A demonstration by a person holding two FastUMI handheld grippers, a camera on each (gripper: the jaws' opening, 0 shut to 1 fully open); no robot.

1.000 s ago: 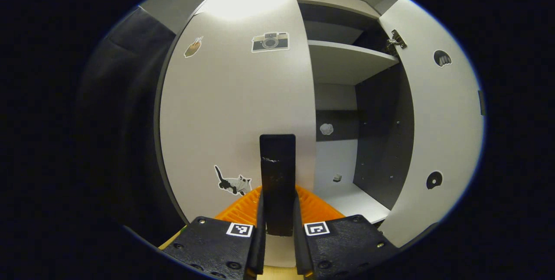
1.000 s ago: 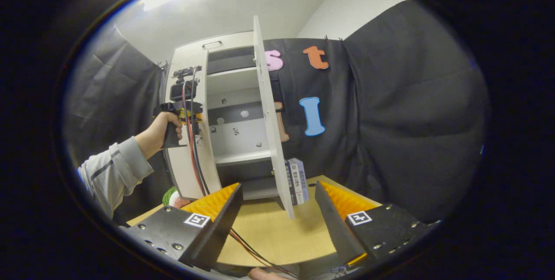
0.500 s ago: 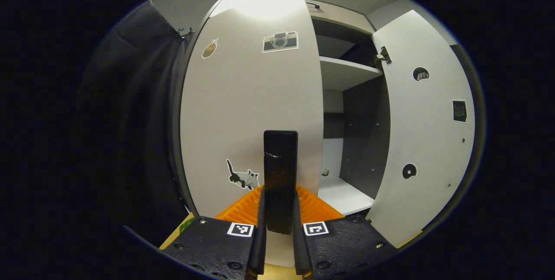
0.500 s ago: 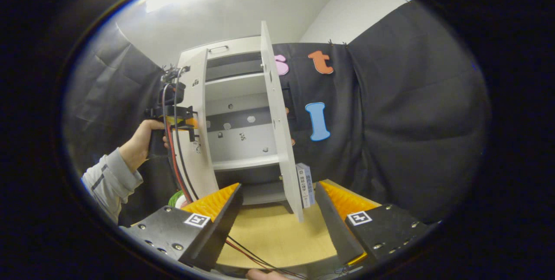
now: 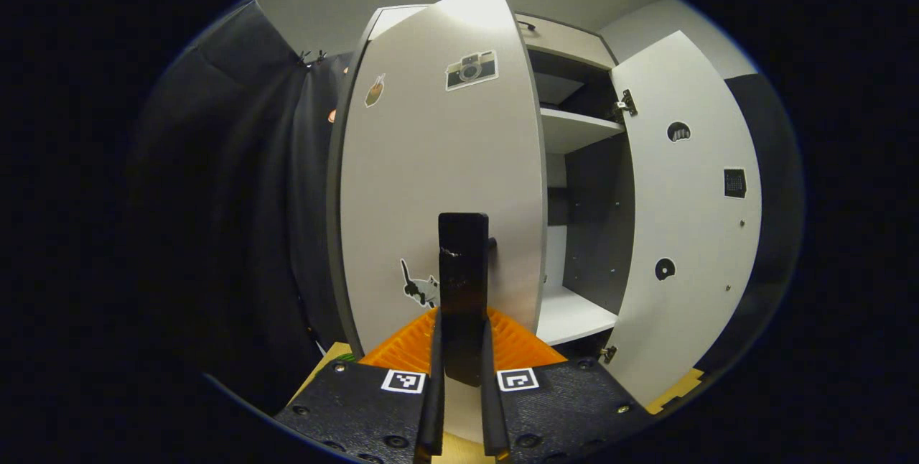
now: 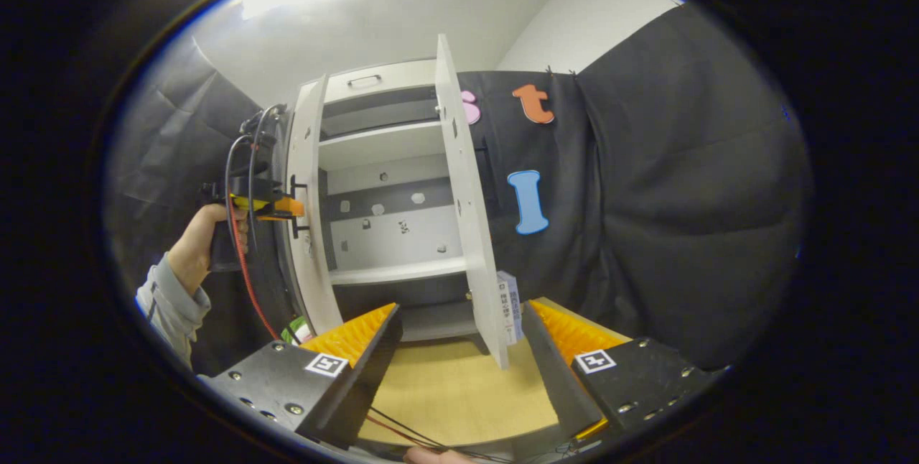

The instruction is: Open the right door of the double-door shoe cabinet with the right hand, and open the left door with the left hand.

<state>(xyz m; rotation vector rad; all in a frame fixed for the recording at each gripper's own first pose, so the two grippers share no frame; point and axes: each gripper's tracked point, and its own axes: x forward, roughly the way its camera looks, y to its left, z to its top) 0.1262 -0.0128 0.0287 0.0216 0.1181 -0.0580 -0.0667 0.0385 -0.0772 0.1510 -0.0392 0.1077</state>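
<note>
In the left gripper view the white, stickered left door (image 5: 431,184) of the shoe cabinet stands partly swung out. My left gripper (image 5: 463,335) is shut on its black vertical handle (image 5: 463,270). The right door (image 5: 689,220) stands wide open beside the inner shelves (image 5: 574,130). In the right gripper view my right gripper (image 6: 459,335) hangs open over the table with nothing between its fingers, a short way in front of the cabinet. From there the right door (image 6: 467,220) shows edge-on, and the left door (image 6: 305,198) has the left gripper (image 6: 276,207) on its handle, held by a hand (image 6: 197,234).
The cabinet stands on a light wooden table (image 6: 445,392). A few books (image 6: 508,306) stand upright just behind the right door's lower edge. Red and black cables (image 6: 244,263) hang from the left gripper. A green object (image 6: 291,331) lies by the cabinet's left foot.
The left door has swung further out with my left gripper on its handle, showing more of the shelves. The right gripper has stayed open and nearly still.
</note>
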